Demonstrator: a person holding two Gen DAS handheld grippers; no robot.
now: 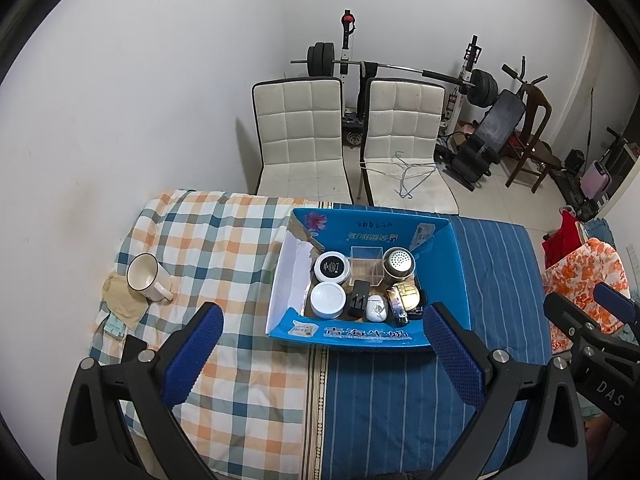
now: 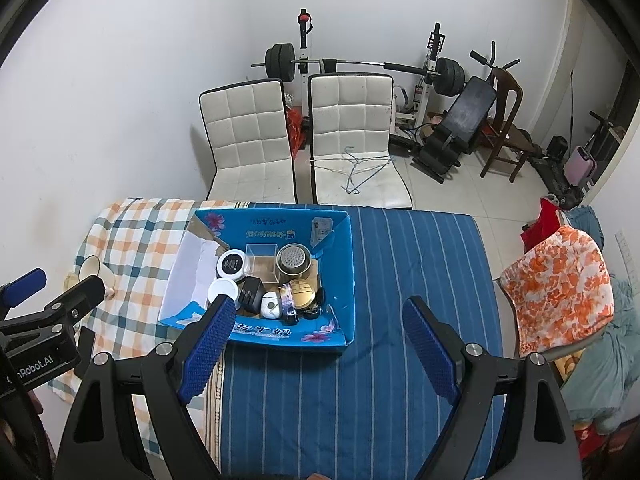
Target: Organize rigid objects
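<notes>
Both claws, left gripper (image 1: pixel 322 330) and right gripper (image 2: pixel 318 322), hang wide and empty; jars crowd the blue cardboard box (image 1: pixel 456 256), white ceramic mug (image 1: pixel 146 276) stranded outside

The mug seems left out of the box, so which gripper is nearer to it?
Left. The left gripper hangs open just right of the mug; the right gripper is open farther right, past the blue box.

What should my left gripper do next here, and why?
Probably move the left gripper toward the white mug lying on its side on the checked cloth. Both grippers are open and empty, the blue box already holds the other small items, and the mug is the clearest loose rigid object outside it, on the left side.
</notes>
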